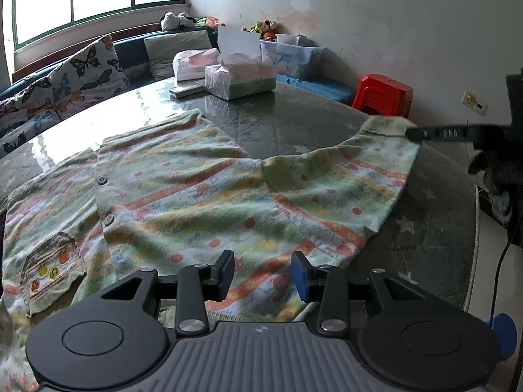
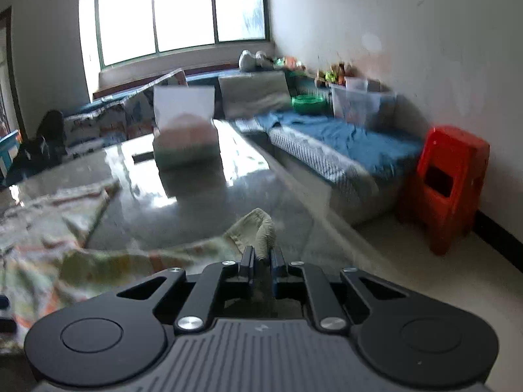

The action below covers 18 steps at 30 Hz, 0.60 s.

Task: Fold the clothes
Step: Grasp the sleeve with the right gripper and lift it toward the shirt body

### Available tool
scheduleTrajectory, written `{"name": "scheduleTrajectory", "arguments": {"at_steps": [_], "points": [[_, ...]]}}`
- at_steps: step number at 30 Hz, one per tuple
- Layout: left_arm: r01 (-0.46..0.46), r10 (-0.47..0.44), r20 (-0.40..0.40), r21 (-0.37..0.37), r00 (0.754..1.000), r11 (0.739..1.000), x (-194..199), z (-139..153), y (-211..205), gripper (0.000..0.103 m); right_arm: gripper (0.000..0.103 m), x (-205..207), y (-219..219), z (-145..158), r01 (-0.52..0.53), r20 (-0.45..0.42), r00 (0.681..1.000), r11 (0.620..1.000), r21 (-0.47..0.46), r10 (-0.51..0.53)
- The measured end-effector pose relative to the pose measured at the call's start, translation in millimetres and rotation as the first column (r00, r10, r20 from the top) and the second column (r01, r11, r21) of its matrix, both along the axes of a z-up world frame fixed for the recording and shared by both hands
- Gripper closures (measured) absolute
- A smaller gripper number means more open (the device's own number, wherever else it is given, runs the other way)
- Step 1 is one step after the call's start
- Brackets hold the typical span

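Observation:
A pale green child's shirt (image 1: 196, 196) with orange stripes, dots and buttons lies spread on the glossy table (image 1: 278, 117). My left gripper (image 1: 263, 272) is open and empty, just above the shirt's near hem. My right gripper (image 2: 261, 259) is shut on the ribbed sleeve cuff (image 2: 264, 232); in the left wrist view its fingers (image 1: 438, 134) hold that cuff (image 1: 385, 125) at the far right, with the sleeve stretched out over the table. The shirt (image 2: 49, 245) is blurred in the right wrist view.
Tissue packs (image 1: 238, 78) and a flat device (image 1: 184, 91) sit at the table's far side. A sofa with butterfly cushions (image 1: 85, 72) runs behind. Storage bins (image 1: 291, 52) and red stools (image 1: 382, 94) stand by the wall. The table's right edge (image 1: 470, 228) drops to tiled floor.

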<state>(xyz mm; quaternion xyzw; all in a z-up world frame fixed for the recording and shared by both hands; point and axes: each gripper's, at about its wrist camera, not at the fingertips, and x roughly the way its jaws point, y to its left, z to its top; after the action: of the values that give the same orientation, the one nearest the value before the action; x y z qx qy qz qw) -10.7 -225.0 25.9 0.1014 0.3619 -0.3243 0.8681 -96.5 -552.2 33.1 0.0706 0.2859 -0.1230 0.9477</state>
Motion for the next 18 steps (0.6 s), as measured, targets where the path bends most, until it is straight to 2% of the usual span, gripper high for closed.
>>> {"name": "scheduleTrajectory", "arguments": {"at_steps": [7,13,18], "points": [[0.028,-0.028,-0.005,-0.002,1.0,1.0,1,-3,-13,0.06,0.095,1,9,10,-0.028,-0.003,1.0,0.999,-0.023,0.028],[0.033,-0.033,-0.005,-0.022,0.999,0.999,0,-2,-13,0.06,0.095,-3,35,53,-0.115,0.084,0.989,0.992,-0.045,0.118],[-0.02,0.021,0.014,-0.067,1.0,0.998,-2,11,16,0.059,0.095,5,76,91,-0.238,0.139,0.959,0.968,-0.079,0.247]]}}
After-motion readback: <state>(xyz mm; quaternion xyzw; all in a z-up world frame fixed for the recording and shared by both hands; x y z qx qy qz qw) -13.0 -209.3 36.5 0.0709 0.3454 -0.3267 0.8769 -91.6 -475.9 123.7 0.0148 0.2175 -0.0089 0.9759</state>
